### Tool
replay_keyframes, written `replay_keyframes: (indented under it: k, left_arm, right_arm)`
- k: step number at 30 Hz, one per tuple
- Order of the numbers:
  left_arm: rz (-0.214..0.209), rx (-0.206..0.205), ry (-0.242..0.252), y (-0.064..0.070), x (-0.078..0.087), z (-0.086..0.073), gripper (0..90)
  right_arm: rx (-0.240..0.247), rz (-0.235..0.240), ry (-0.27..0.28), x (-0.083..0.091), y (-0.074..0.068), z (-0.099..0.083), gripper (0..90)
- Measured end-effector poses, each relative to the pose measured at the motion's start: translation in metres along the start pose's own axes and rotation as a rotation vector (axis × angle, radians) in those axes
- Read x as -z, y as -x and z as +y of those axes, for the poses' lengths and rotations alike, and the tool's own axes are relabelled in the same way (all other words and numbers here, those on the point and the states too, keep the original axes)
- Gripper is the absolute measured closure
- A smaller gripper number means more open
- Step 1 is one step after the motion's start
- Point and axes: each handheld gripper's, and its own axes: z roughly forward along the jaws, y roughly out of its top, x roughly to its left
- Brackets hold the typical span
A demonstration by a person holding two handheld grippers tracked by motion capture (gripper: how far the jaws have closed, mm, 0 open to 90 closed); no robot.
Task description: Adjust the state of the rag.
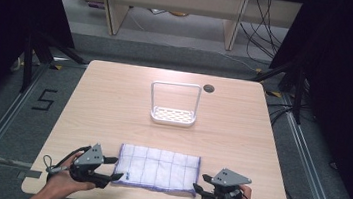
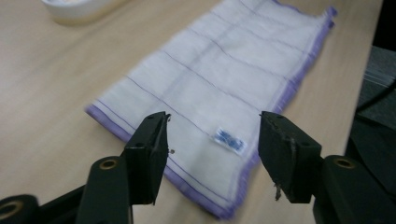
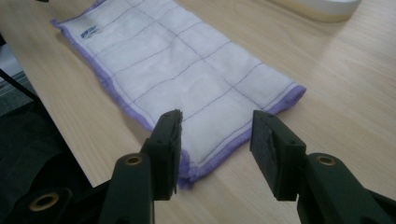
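- Left gripper [image 1: 115, 169] sat at the near left of the table [image 1: 114, 97], jaws spread apart, nothing between them.
- In the left gripper view the left gripper [image 2: 212, 140] looked down on the near-left corner of the cloth [image 2: 219, 79], corner lying just ahead of and below the gap; whether the tips touched fabric could not be told.
- Right gripper [image 1: 196, 187] sat at the near right, jaws also spread, holding nothing.
- In the right gripper view the right gripper [image 3: 215, 133] lined up on the cloth [image 3: 177, 65] at its near-right corner, purple hem just under the gap.
- Cloth [image 1: 159, 168] lay flat near the front edge, folded into a long rectangle, white with purple grid lines and purple border, small label [image 2: 229, 141] by the left corner.
- Key relation: long axis ran left to right, straight between the two grippers; each short end faced one gripper's open jaws, so each hand was about equally near its own end.
- Judged next move: each gripper closes on its near corner, likely to lift or fold the cloth.
- Farther back, mid-table, a white rack [image 1: 174, 104] with a tall wire handle stood well apart from the cloth.
- Beyond it, a round cable hole [image 1: 209, 88] sat near the far edge.
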Motion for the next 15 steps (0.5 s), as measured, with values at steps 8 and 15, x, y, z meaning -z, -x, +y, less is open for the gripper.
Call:
replay_keyframes:
  k: [8,15]
  left_arm:
    - [0.070,0.016,-0.100,-0.052,-0.036,0.026,39.5]
    - [0.047,0.062,-0.169,-0.069,-0.065,0.020,43.1]
  right_arm:
    - [-0.025,-0.063,-0.041,-0.008,0.000,0.010,51.5]
    - [-0.039,-0.057,-0.136,-0.031,-0.001,0.001,47.8]
